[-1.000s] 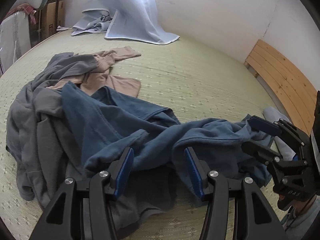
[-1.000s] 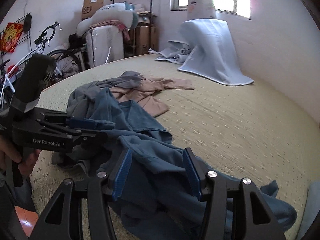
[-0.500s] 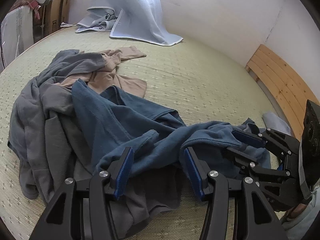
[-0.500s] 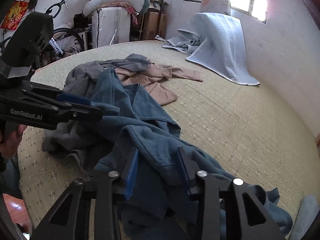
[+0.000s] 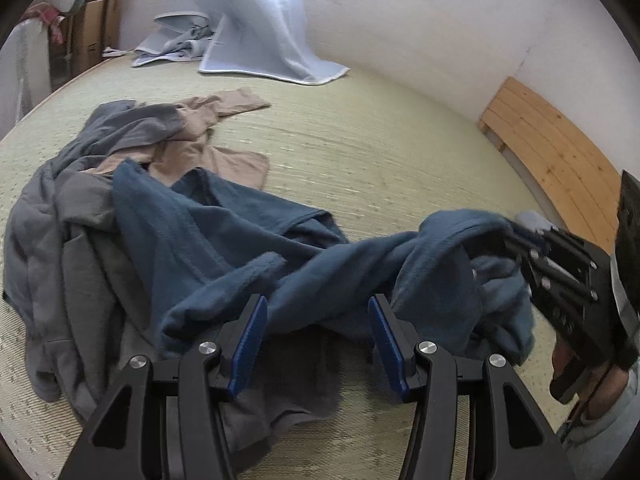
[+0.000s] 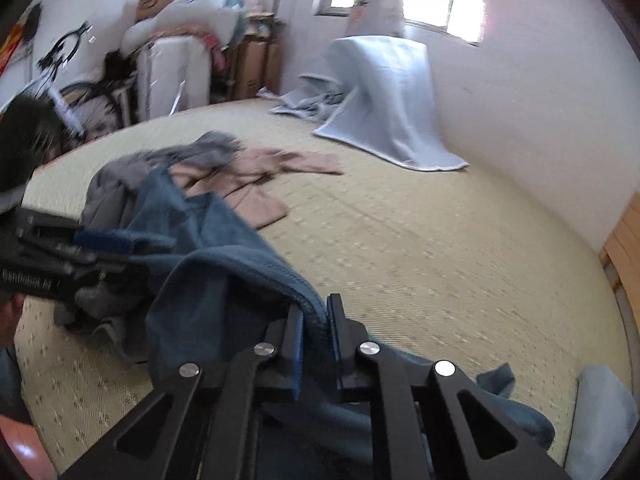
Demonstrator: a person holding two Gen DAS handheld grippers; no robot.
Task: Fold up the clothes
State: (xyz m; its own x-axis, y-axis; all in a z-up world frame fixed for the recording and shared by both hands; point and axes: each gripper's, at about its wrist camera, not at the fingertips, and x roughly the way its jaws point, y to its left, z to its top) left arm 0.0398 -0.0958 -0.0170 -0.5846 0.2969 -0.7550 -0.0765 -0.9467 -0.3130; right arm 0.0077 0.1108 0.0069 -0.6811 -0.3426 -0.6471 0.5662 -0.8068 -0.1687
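Right tongs [image 6: 314, 320] just closed, pinching blue garment [image 6: 208, 240], left tongs [image 5: 316, 336] spread, background blurred.

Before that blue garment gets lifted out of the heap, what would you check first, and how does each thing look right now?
1. Right gripper clamped on blue garment: ok; its jaws have just been closing on the hem.
2. Left gripper gripping cloth: not ok; jaws open, garment beyond them.
3. Blue garment free of grey garment: not ok; it lies over it.
4. Tan garment out of the way: cannot tell.
5. Bare mat for spreading: ok.
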